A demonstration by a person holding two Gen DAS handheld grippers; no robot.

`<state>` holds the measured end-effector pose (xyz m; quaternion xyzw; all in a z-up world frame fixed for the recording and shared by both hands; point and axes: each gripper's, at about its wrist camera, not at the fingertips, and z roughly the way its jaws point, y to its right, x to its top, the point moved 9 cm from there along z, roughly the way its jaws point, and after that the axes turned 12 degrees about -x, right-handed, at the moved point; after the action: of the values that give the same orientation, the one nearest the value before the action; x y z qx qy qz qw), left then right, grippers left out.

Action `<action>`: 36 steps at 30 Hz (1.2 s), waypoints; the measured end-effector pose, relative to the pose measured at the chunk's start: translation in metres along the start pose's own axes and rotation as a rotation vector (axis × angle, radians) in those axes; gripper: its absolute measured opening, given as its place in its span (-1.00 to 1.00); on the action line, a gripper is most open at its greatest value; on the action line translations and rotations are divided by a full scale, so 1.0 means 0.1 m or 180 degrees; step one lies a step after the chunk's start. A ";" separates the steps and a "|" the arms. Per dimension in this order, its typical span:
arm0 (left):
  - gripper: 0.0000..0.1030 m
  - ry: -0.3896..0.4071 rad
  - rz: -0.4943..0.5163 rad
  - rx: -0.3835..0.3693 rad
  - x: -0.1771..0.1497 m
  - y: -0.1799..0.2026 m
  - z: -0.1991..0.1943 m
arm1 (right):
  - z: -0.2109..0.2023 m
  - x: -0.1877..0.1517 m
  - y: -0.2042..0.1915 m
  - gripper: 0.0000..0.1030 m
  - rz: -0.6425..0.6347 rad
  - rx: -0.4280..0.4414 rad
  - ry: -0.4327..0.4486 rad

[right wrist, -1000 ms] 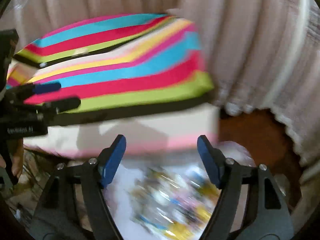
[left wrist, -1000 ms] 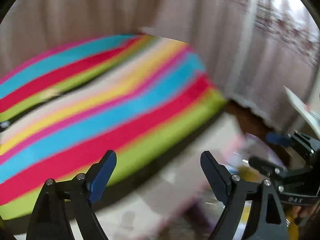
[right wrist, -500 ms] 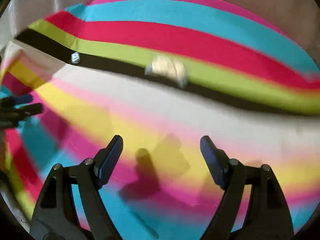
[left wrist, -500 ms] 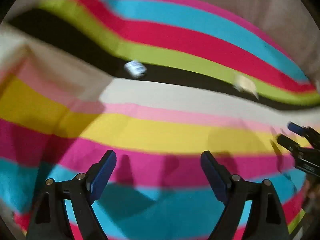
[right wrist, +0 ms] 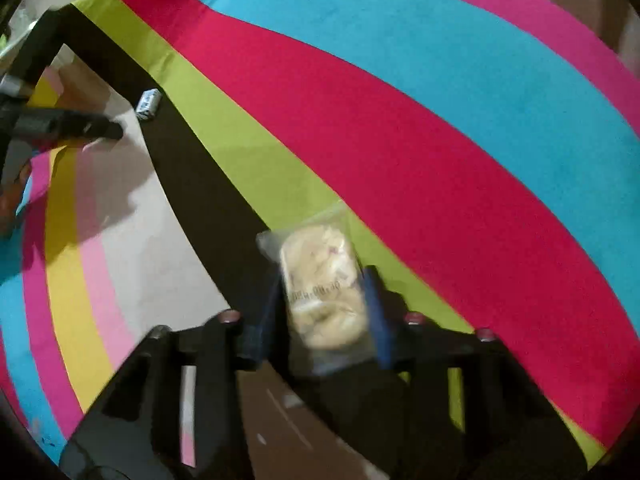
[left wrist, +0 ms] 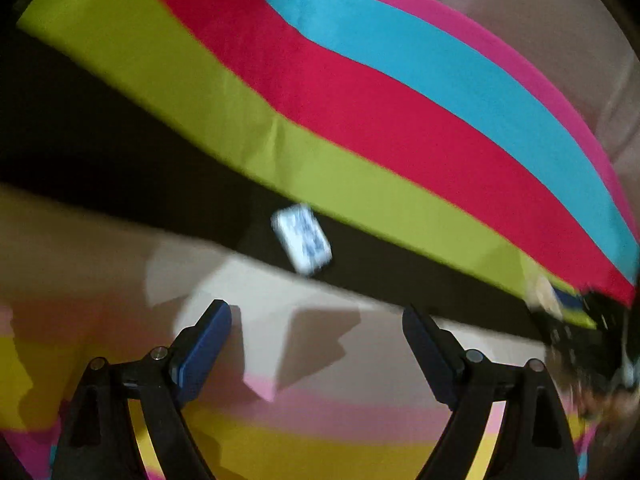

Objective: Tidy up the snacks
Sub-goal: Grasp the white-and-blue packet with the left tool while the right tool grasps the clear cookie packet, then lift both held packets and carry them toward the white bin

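Observation:
A small white and blue wrapped snack [left wrist: 302, 243] lies on the black stripe of the striped cloth [left wrist: 360, 112]. My left gripper [left wrist: 316, 344] is open and empty just short of it. In the right wrist view, my right gripper [right wrist: 320, 312] has its jaws closed in on a clear packet with a pale cookie [right wrist: 322, 296] lying on the green and black stripes. The small wrapped snack [right wrist: 149, 104] also shows far left there, next to the left gripper's fingertips [right wrist: 104, 130].
The striped cloth [right wrist: 400, 140] covers the whole surface. Pale curtain fabric [left wrist: 560, 40] hangs behind the far edge. The right gripper shows blurred at the right edge of the left wrist view [left wrist: 580, 332].
Both grippers have moved forward over the cloth. The left one has neared the small wrapped snack. The right one has reached the cookie packet and its jaws have closed on it.

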<state>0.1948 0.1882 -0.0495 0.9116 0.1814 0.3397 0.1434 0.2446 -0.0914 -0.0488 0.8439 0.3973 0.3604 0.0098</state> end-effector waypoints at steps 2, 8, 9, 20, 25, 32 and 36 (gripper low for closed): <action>0.72 0.0046 -0.0070 0.0248 0.13 -0.09 0.07 | -0.06 -0.07 0.00 -0.23 0.0023 -0.0194 0.0020; -0.14 0.0175 0.0316 0.0647 0.24 -0.02 0.19 | -0.33 -0.31 -0.07 -0.22 0.0489 -0.0318 -0.0154; -0.58 0.0144 0.0378 0.0577 0.20 0.03 0.16 | -0.41 -0.36 -0.11 -0.22 0.0595 -0.0321 -0.0178; -0.58 0.0138 0.0509 -0.0001 -1.26 0.35 -1.18 | -1.68 -1.00 -0.69 -0.22 0.1751 -0.0332 -0.0194; -0.57 0.0374 0.0841 0.0031 -1.58 0.78 -1.73 | -2.36 -1.20 -0.94 -0.22 0.2104 -0.0438 -0.0018; -0.57 0.1086 0.1103 -0.0162 -1.40 1.48 -2.60 | -3.58 -1.05 -0.99 -0.22 0.2154 -0.0826 0.0818; -0.57 0.1419 0.1245 -0.0282 -1.43 1.79 -3.06 | -4.22 -0.86 -1.07 -0.22 0.2025 -0.1094 0.1258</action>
<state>-0.0694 0.0098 0.1607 0.8251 0.0144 0.5603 0.0716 -0.1230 -0.1900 0.1791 0.8253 0.0448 0.5617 -0.0378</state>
